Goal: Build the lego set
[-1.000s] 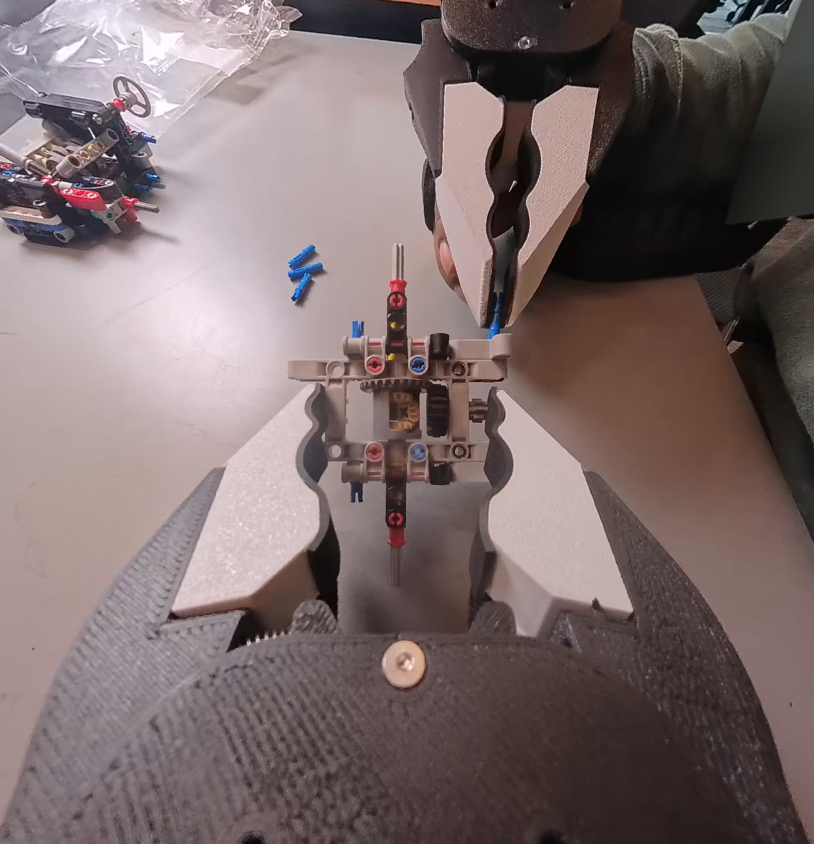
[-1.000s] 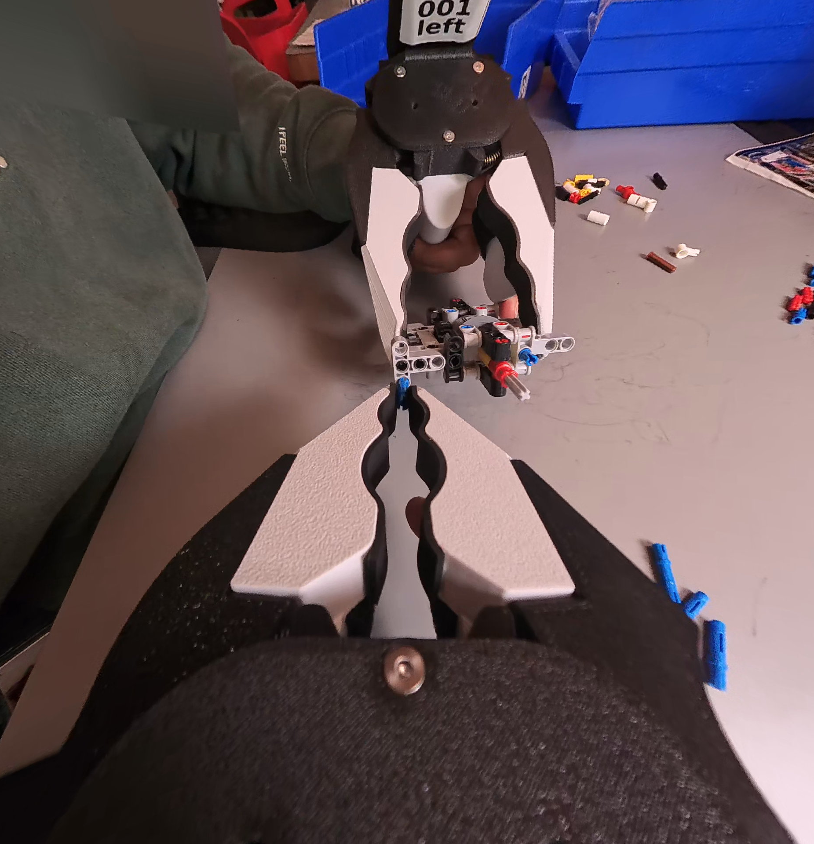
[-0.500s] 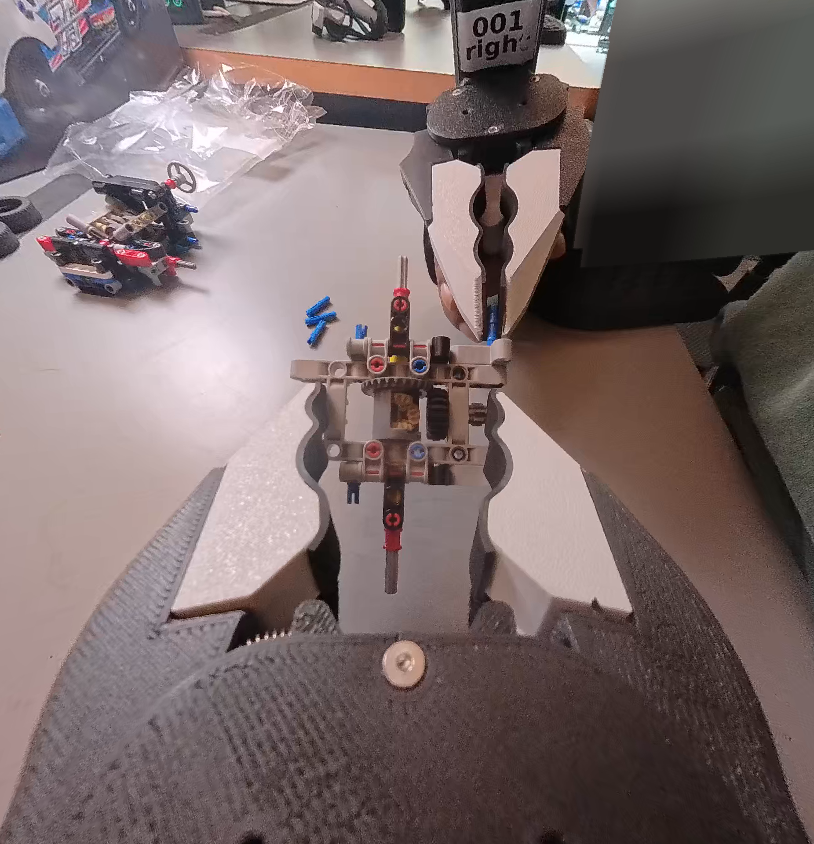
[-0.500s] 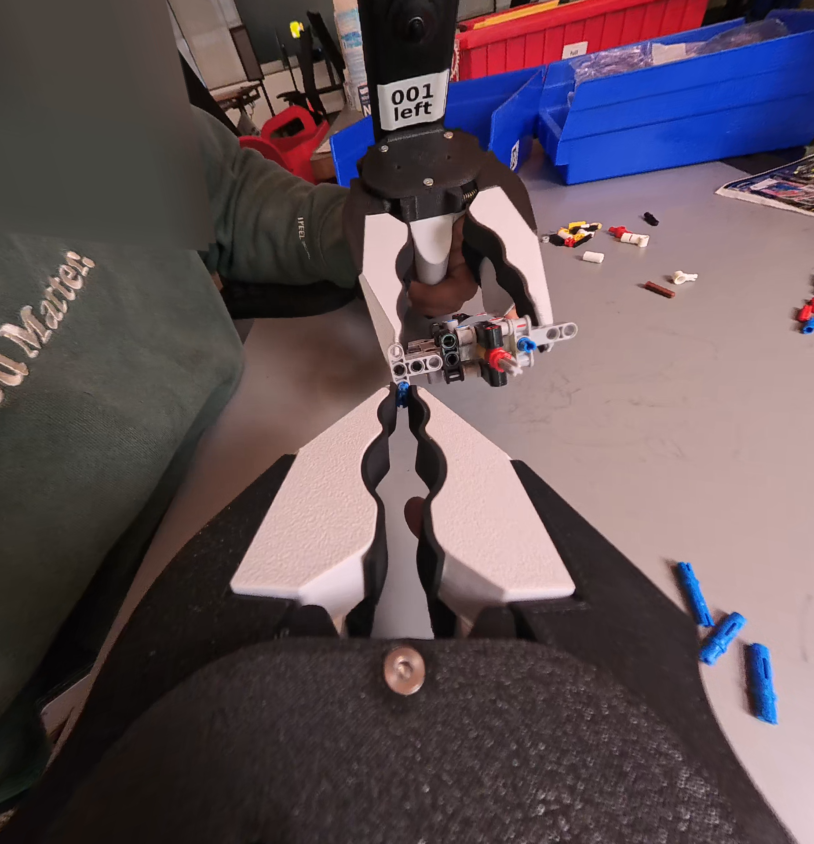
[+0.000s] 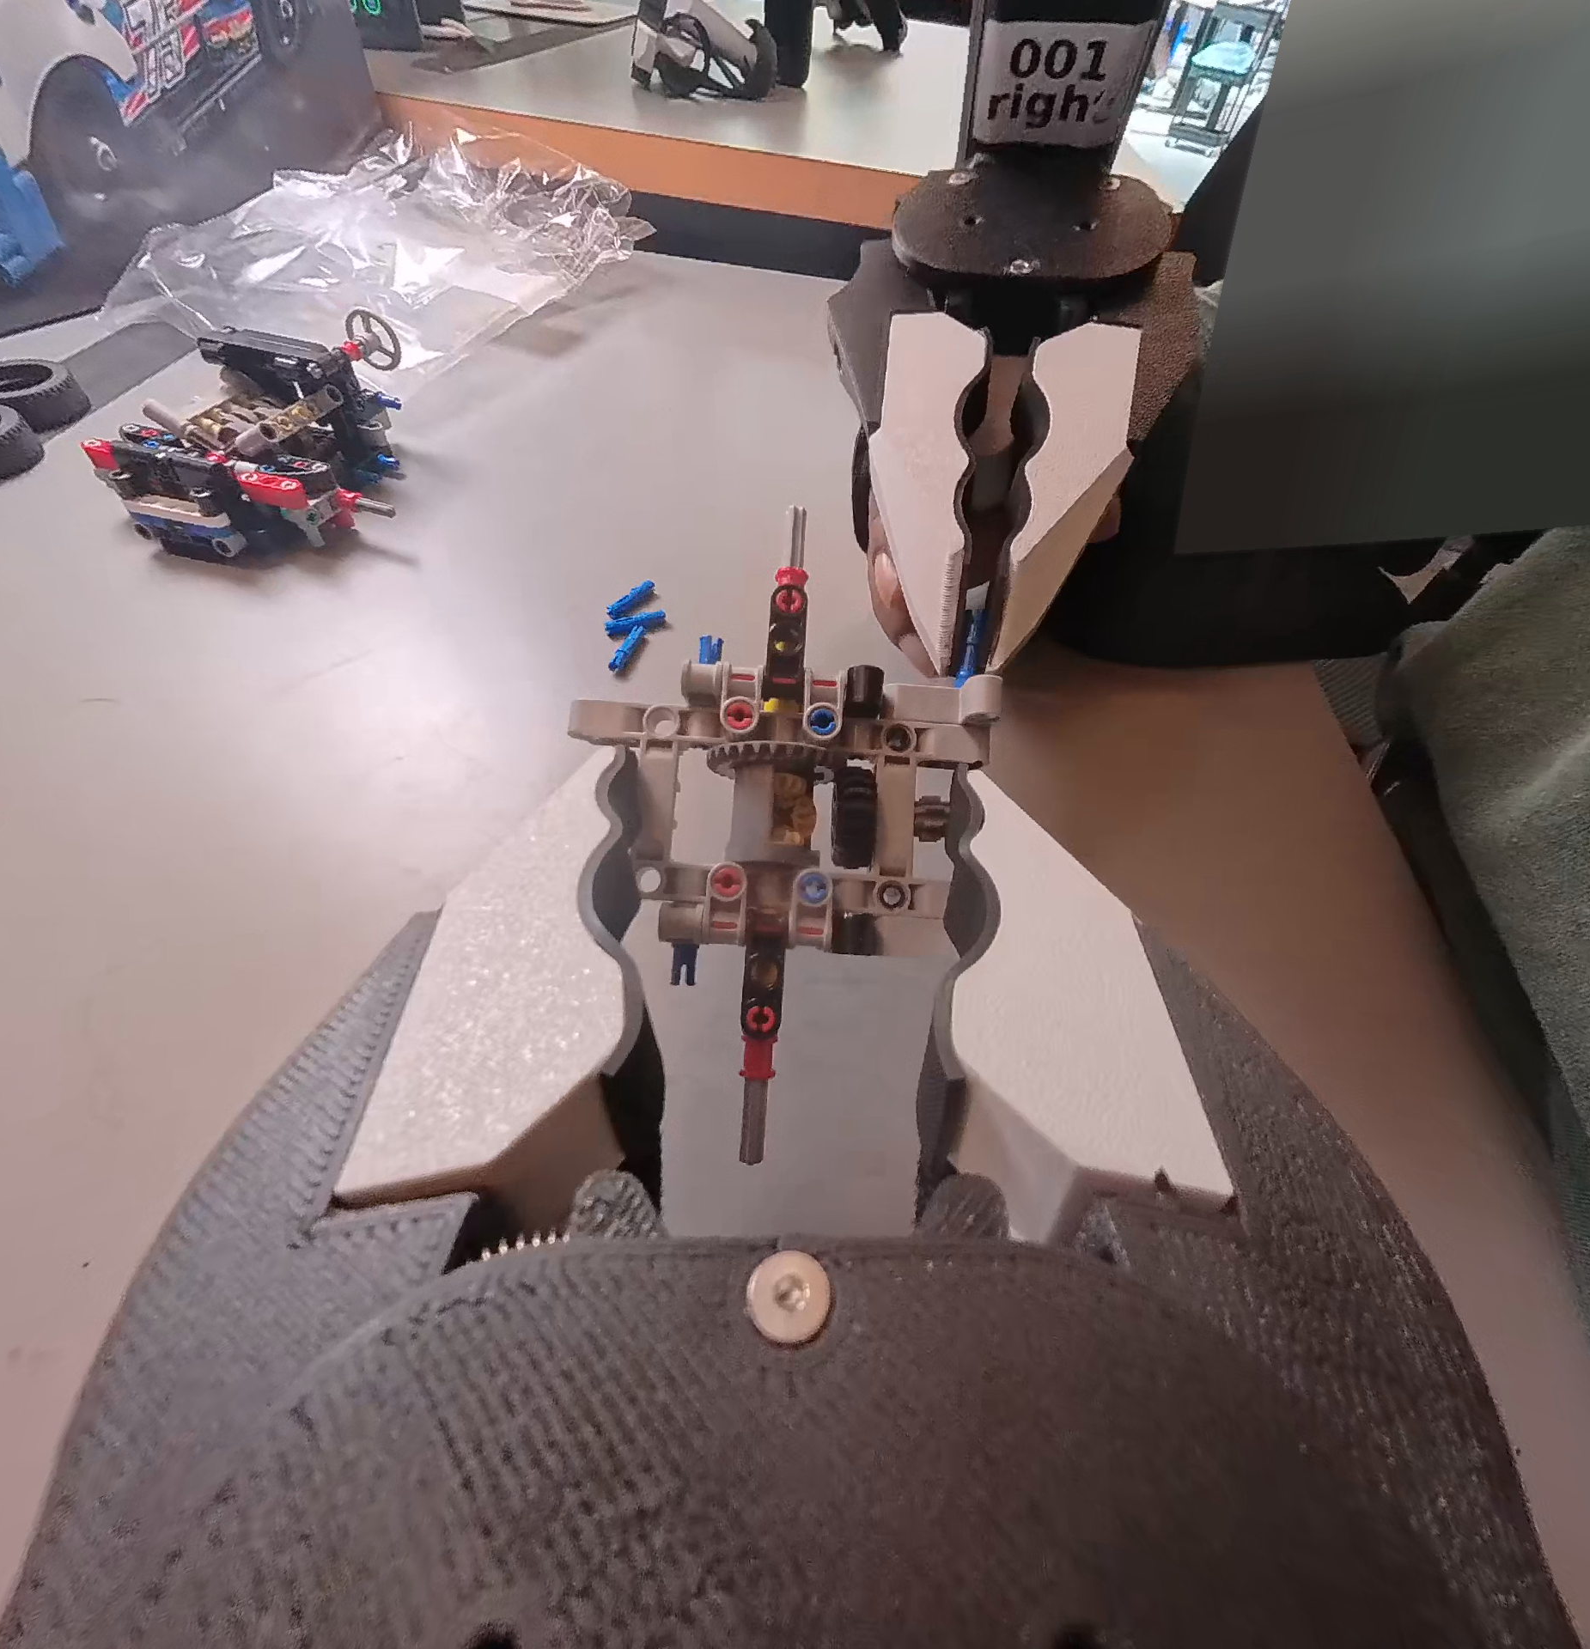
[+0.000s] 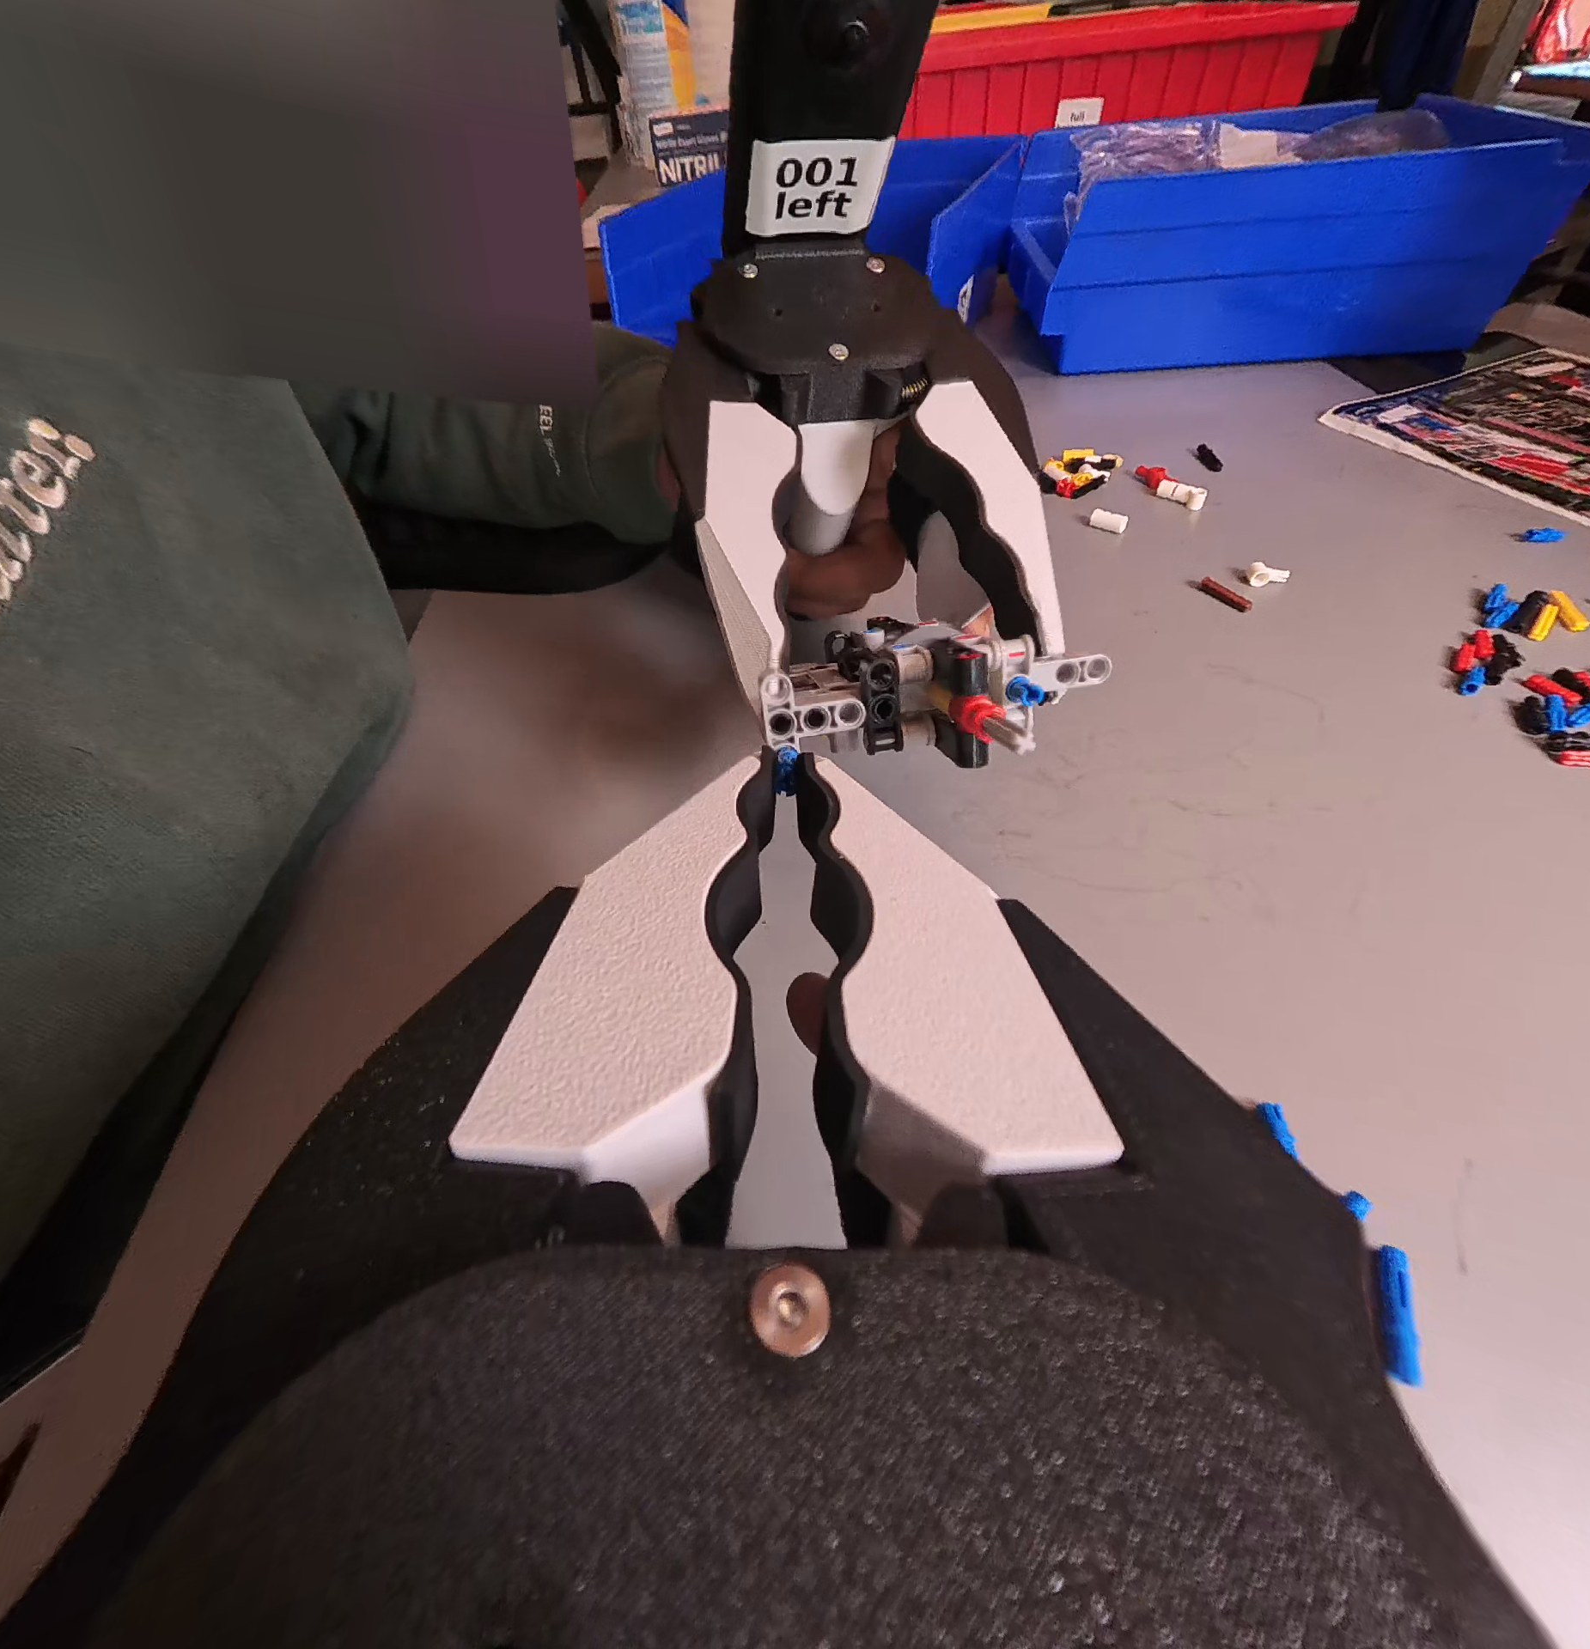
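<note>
Grey table (image 5: 238, 803) fills most of both views, with much free surface to the left of the grippers; its near edge runs at the right, where a person in a green sweater (image 6: 148, 714) sits close. Farther back lie a clear plastic bag (image 5: 398, 241), a half-built model (image 5: 247, 464), two black tyres (image 5: 15, 419) and three loose blue pins (image 5: 632, 620). On the other side stand blue bins (image 6: 1264, 250), and small coloured parts (image 6: 1532, 660) are scattered beside a printed sheet (image 6: 1505, 428).

The left gripper (image 5: 786, 825) is clamped on a grey gear frame (image 5: 778, 803), both pads pressing on its sides, and the frame hangs above the table. The right gripper (image 6: 784, 767) is closed on a blue pin (image 6: 784, 772), held at the very fingertips. This pin touches the corner of the frame, at the hole of the end beam.
</note>
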A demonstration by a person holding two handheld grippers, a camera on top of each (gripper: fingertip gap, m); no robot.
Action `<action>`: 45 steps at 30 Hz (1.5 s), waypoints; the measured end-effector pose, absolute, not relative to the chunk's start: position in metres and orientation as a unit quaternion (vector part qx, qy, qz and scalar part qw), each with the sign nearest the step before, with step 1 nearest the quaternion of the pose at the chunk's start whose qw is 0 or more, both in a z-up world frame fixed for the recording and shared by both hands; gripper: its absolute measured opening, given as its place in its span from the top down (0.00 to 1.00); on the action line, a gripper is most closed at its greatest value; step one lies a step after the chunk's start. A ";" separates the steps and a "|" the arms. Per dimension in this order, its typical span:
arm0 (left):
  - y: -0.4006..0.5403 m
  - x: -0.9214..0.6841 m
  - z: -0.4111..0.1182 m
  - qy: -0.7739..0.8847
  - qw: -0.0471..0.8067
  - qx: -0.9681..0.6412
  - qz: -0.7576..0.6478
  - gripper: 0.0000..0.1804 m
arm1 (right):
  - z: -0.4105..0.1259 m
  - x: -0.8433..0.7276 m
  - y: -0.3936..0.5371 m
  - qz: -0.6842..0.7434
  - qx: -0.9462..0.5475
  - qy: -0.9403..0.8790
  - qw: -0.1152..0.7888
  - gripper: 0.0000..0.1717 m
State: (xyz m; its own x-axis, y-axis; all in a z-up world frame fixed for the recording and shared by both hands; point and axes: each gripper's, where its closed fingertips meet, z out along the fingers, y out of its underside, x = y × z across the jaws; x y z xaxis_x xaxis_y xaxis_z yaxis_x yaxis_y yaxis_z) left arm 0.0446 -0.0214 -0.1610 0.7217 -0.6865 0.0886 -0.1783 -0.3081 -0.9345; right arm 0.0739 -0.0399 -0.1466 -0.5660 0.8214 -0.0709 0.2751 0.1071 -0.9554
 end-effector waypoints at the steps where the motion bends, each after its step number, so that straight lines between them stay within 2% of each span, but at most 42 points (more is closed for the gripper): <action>1: -0.022 0.045 -0.162 0.281 0.516 -0.771 -0.247 0.63 | -0.147 0.074 -0.040 0.542 -0.392 -0.700 0.251 0.98; 15: -0.024 0.054 -0.166 0.292 0.507 -0.771 -0.253 0.63 | -0.146 0.074 -0.050 0.565 -0.391 -0.692 0.221 0.98; 21: -0.022 0.058 -0.150 0.287 0.529 -0.752 -0.269 0.62 | -0.120 0.073 -0.040 0.601 -0.384 -0.654 0.251 0.99; 28: -0.021 0.059 -0.137 0.264 0.553 -0.729 -0.305 0.62 | -0.099 0.074 -0.032 0.666 -0.382 -0.595 0.238 0.99; 34: -0.021 0.057 -0.138 0.247 0.556 -0.721 -0.331 0.62 | -0.121 0.062 -0.019 0.607 -0.425 -0.615 0.269 0.98; 45: -0.028 0.065 -0.179 0.303 0.476 -0.781 -0.268 0.59 | -0.150 0.060 -0.031 0.545 -0.423 -0.674 0.263 0.98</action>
State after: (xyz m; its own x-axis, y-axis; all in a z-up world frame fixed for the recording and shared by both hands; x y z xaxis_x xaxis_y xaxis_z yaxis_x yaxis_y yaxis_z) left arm 0.0649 -0.0283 -0.1790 0.6726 -0.7287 0.1289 -0.2185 -0.3619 -0.9063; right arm 0.0602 -0.0312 -0.1496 -0.5042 0.8569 -0.1070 0.2844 0.0478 -0.9575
